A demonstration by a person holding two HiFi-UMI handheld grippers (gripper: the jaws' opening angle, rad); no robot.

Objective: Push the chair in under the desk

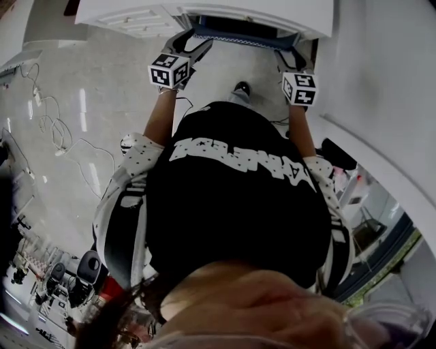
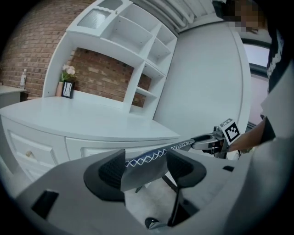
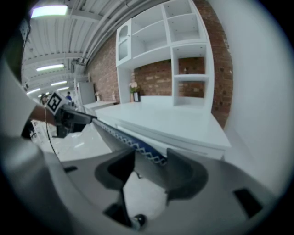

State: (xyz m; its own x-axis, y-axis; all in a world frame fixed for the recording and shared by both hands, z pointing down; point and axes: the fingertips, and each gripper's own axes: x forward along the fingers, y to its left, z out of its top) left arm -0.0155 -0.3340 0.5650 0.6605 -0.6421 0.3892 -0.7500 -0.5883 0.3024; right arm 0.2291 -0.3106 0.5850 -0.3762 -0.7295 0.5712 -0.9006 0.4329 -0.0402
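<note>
The chair's backrest (image 1: 238, 31) is dark grey-blue with white zigzag stitching along its top edge, and it stands right at the front of the white desk (image 1: 204, 10). My left gripper (image 1: 185, 41) is shut on the left end of that edge, and my right gripper (image 1: 286, 56) is shut on the right end. In the left gripper view the backrest (image 2: 147, 160) sits between the jaws of my left gripper (image 2: 146, 170), with the desk (image 2: 92, 124) just behind. In the right gripper view my right gripper (image 3: 149, 172) pinches the backrest (image 3: 138, 147). A chair caster (image 1: 242, 87) shows on the floor.
A white shelf unit (image 2: 138, 46) rises over the desk against a brick wall. A flower vase and small frame (image 2: 66, 82) stand on the desk's far end. A white wall (image 1: 381, 68) closes the right side. Cables (image 1: 54, 129) trail over the pale floor at left.
</note>
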